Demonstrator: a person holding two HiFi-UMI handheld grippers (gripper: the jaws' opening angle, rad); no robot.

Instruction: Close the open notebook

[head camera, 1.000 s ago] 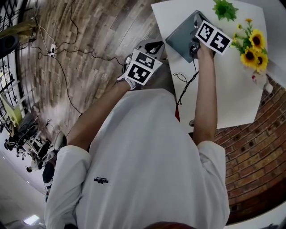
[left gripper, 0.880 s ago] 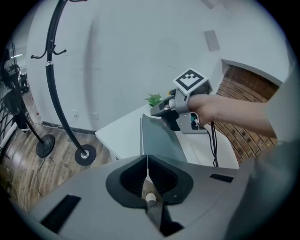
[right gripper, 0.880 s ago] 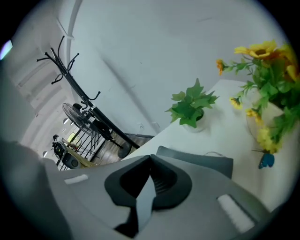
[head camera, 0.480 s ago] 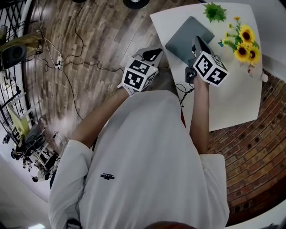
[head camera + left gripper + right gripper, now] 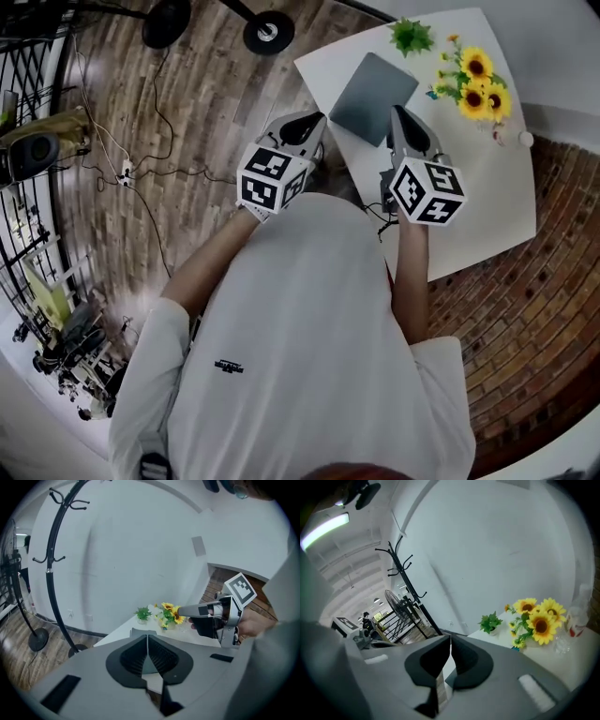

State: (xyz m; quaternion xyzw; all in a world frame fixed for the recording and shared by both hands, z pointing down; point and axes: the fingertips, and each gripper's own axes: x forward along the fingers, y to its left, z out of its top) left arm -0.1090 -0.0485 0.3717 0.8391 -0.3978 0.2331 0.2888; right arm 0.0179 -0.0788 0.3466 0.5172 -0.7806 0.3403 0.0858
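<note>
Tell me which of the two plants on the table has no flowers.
The small, all-leaf green plant, near the notebook. The other, the sunflowers, carries yellow heads.

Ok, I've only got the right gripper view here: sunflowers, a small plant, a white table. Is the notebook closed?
Observer: Yes. The head view shows the grey notebook lying shut and flat on the table, near the small plant.
Operator: Am I touching it?
Observer: No. The left gripper view shows the right tongs in the air above the table, in front of the sunflowers.
Operator: And the other hand?
Observer: The left tongs are shut with nothing between them.
</note>
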